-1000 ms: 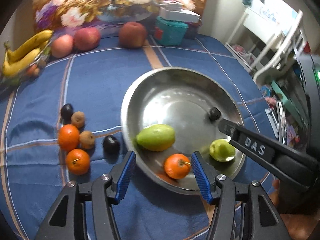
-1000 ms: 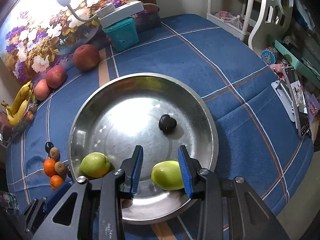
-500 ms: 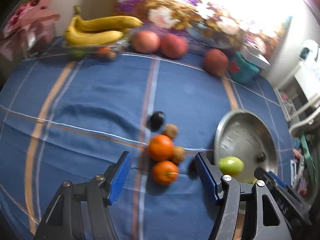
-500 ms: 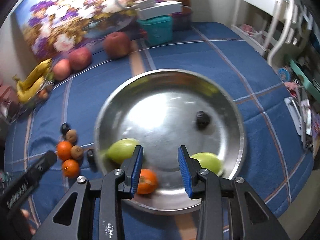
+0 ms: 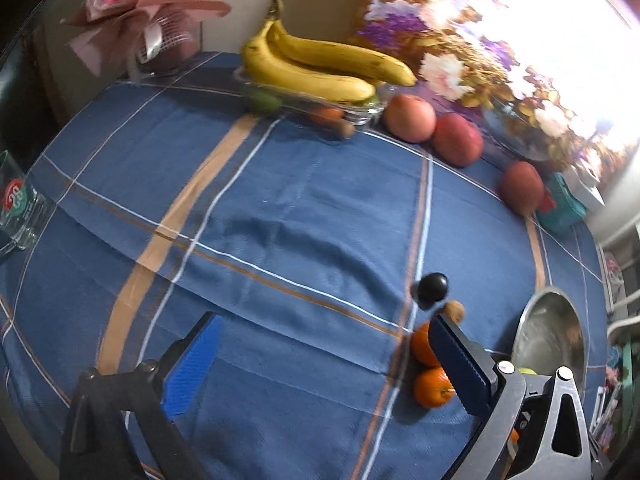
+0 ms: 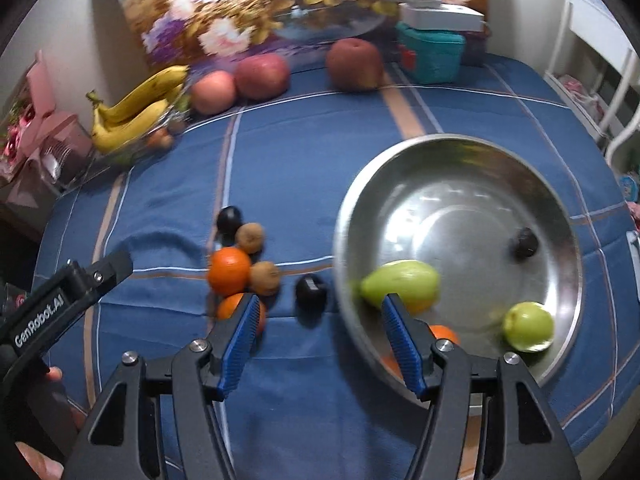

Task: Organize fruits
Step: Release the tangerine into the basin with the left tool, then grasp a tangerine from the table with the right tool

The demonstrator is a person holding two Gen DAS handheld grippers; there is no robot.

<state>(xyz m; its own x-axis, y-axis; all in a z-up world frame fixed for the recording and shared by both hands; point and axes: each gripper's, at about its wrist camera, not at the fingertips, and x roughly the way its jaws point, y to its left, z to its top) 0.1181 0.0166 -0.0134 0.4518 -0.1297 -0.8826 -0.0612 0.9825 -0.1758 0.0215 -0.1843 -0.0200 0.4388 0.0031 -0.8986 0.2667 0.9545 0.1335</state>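
Observation:
A steel bowl (image 6: 460,152) sits at the right of the blue cloth and holds a green mango (image 6: 400,282), a green pear (image 6: 528,326), an orange (image 6: 444,334) and a dark plum (image 6: 525,242). Left of it lie two oranges (image 6: 229,265), two kiwis (image 6: 250,237) and two dark plums (image 6: 310,290). My right gripper (image 6: 322,340) is open and empty, above the cloth between that cluster and the bowl. My left gripper (image 5: 324,364) is open and empty over bare cloth; its right finger covers part of the oranges (image 5: 430,386).
Bananas (image 5: 316,68) lie in a glass dish at the back, with three apples (image 5: 410,118) beside them. A teal box (image 6: 430,56), a flower painting and a pink bouquet (image 5: 136,8) stand along the back. A glass (image 5: 16,208) stands at the left edge.
Both grippers swung left, away from the bowl. The right gripper opened wider. The left gripper moved past the loose fruit cluster, which now sits at its right finger.

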